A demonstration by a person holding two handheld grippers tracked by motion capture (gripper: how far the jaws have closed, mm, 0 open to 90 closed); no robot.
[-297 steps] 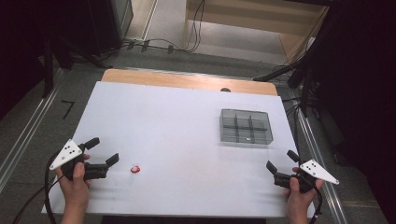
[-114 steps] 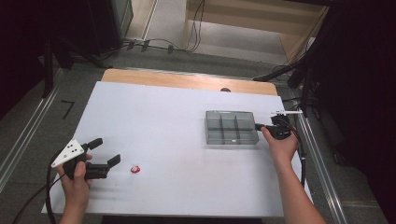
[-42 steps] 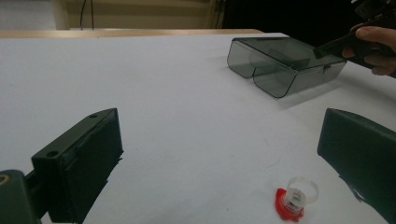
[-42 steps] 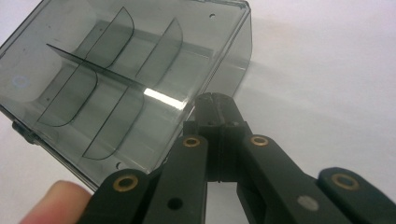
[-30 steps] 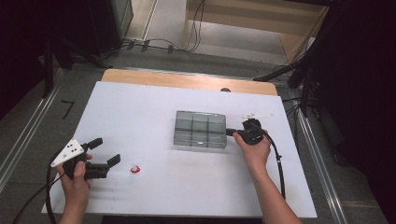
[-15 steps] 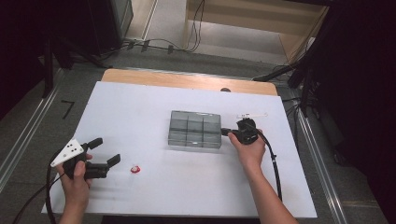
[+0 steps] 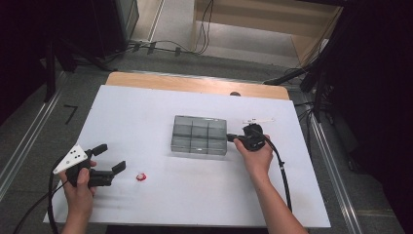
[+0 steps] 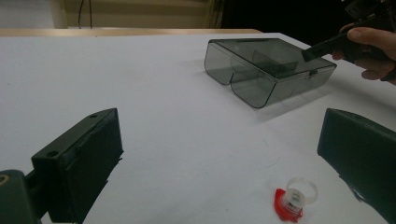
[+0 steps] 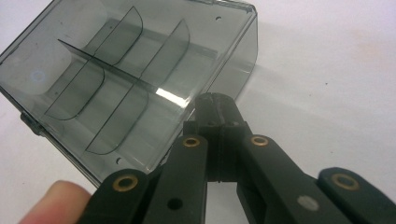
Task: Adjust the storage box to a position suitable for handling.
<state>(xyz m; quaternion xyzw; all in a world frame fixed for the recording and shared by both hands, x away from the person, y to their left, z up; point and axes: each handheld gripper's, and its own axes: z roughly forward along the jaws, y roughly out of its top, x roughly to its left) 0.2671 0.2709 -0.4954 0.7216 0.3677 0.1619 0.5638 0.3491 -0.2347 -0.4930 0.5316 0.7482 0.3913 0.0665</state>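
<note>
A smoky clear plastic compartment box (image 7: 199, 135) (image 8: 266, 70) (image 9: 116, 84) lies with its lid closed at the middle of the white table (image 7: 136, 112). My right gripper (image 7: 233, 138) (image 9: 215, 100) is shut, its jaws pressed flat together, and its tip touches the box's right side. The left gripper view shows that tip (image 8: 317, 46) at the box's far edge. My left gripper (image 7: 111, 157) (image 8: 219, 154) rests open at the front left of the table with nothing between its jaws. A small red piece with a clear ring (image 7: 141, 176) (image 8: 292, 203) lies just to its right.
A wooden strip (image 7: 195, 84) borders the table's far edge. The right gripper's cable (image 7: 282, 170) trails back along the forearm over the table's front right. Metal rails run along both sides of the table, and cables lie on the floor beyond.
The box has slid leftward across the table, with the shut right gripper moving left at its right side. The left gripper and the red piece have stayed put.
</note>
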